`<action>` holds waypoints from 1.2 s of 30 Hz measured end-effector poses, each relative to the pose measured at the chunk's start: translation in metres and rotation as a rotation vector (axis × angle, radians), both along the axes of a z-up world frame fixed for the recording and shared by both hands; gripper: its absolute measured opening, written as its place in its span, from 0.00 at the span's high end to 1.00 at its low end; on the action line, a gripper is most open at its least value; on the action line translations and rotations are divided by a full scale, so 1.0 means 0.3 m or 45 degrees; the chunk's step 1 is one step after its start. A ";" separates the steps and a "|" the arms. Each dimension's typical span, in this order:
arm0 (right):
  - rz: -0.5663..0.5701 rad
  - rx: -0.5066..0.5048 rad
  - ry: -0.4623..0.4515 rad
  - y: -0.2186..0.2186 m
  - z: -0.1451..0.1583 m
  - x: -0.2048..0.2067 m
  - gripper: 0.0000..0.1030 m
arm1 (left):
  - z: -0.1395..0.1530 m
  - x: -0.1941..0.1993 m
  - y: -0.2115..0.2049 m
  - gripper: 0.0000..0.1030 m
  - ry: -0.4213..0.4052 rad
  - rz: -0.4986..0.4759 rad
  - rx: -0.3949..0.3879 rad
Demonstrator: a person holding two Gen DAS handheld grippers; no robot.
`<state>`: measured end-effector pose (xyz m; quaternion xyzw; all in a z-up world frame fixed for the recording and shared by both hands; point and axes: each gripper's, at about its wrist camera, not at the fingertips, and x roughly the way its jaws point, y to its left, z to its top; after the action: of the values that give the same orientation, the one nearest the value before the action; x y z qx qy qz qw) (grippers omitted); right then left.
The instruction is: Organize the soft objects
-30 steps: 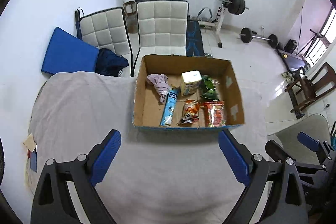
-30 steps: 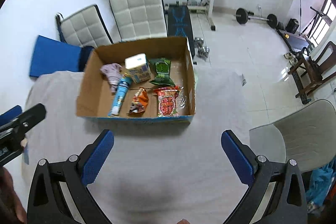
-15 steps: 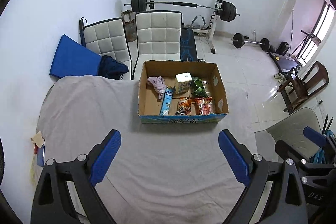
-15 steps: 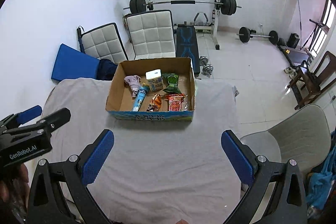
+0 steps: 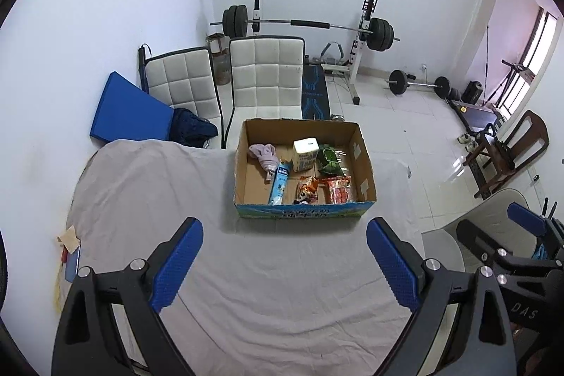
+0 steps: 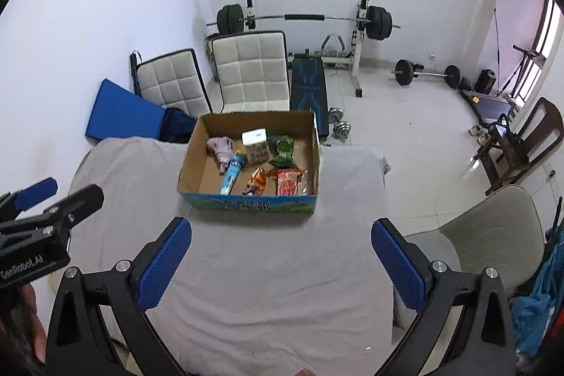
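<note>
A cardboard box (image 5: 241,171) (image 6: 190,164) stands on the grey-covered table (image 5: 148,199) (image 6: 268,270). In it lie a pink cloth (image 5: 263,154) (image 6: 221,146), a blue tube (image 5: 279,181) (image 6: 232,174), a white carton (image 5: 305,154) (image 6: 255,146), a green packet (image 5: 328,159) (image 6: 282,150), an orange packet (image 5: 306,192) (image 6: 256,181) and a red packet (image 5: 339,189) (image 6: 288,182). My left gripper (image 5: 284,258) is open and empty, high above the table's near part. My right gripper (image 6: 281,258) is open and empty beside it.
Two white padded chairs (image 5: 268,76) and a blue cushion (image 5: 127,113) stand behind the table. A barbell rack (image 5: 310,26) is at the back wall. A grey chair (image 6: 493,235) and a wooden chair (image 6: 521,139) stand to the right.
Both grippers have pulled up and back from the box, so it looks smaller and more of the room shows. Both stay open and empty.
</note>
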<state>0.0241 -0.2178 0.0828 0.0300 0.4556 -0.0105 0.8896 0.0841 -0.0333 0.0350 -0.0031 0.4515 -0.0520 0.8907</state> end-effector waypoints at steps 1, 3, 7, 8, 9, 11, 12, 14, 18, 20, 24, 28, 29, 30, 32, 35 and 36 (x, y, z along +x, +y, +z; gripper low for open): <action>-0.004 -0.005 -0.010 -0.001 0.009 0.000 0.00 | 0.002 -0.002 0.002 0.08 -0.001 0.001 -0.001; -0.010 0.002 -0.024 -0.004 0.020 0.007 0.00 | 0.003 -0.002 0.001 0.07 -0.003 0.003 -0.001; -0.009 0.002 -0.041 -0.002 0.038 0.018 0.00 | 0.006 -0.005 0.002 0.08 -0.007 0.007 -0.001; -0.010 -0.003 -0.047 -0.001 0.042 0.018 0.00 | 0.008 -0.006 0.002 0.08 -0.009 0.009 -0.003; -0.010 0.001 -0.053 -0.002 0.045 0.018 0.00 | 0.010 -0.008 0.002 0.08 -0.010 0.011 -0.004; -0.015 0.010 -0.065 -0.003 0.051 0.018 0.00 | 0.010 -0.009 0.004 0.07 -0.011 0.011 0.001; -0.016 0.003 -0.069 -0.002 0.052 0.020 0.00 | 0.012 -0.009 0.003 0.08 -0.012 0.011 0.002; -0.018 0.010 -0.073 -0.003 0.054 0.020 0.00 | 0.013 -0.011 0.004 0.08 -0.012 0.012 0.001; -0.019 0.009 -0.079 -0.008 0.059 0.017 0.00 | 0.021 -0.014 0.004 0.08 -0.019 0.014 0.005; -0.023 0.005 -0.085 -0.012 0.064 0.016 0.00 | 0.027 -0.015 0.006 0.08 -0.023 0.017 0.001; -0.035 0.011 -0.106 -0.020 0.074 0.008 0.00 | 0.029 -0.015 0.006 0.07 -0.022 0.016 0.002; -0.045 0.006 -0.118 -0.026 0.078 0.001 0.00 | 0.029 -0.016 0.006 0.08 -0.023 0.016 0.001; -0.045 0.006 -0.118 -0.026 0.078 0.001 0.00 | 0.031 -0.016 0.007 0.08 -0.024 0.015 0.000; -0.046 0.010 -0.117 -0.026 0.079 0.000 0.00 | 0.030 -0.017 0.007 0.07 -0.026 0.017 0.001; -0.043 0.006 -0.118 -0.025 0.080 0.001 0.00 | 0.034 -0.018 0.007 0.08 -0.030 0.016 0.002; -0.042 0.005 -0.118 -0.029 0.079 -0.001 0.00 | 0.039 -0.017 0.011 0.07 -0.038 0.018 0.002; -0.042 0.000 -0.119 -0.026 0.078 0.002 0.00 | 0.041 -0.017 0.012 0.08 -0.040 0.019 0.003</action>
<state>0.0246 -0.2256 0.1063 0.0379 0.4129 -0.0239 0.9097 0.0790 -0.0296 0.0474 -0.0046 0.4374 -0.0451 0.8981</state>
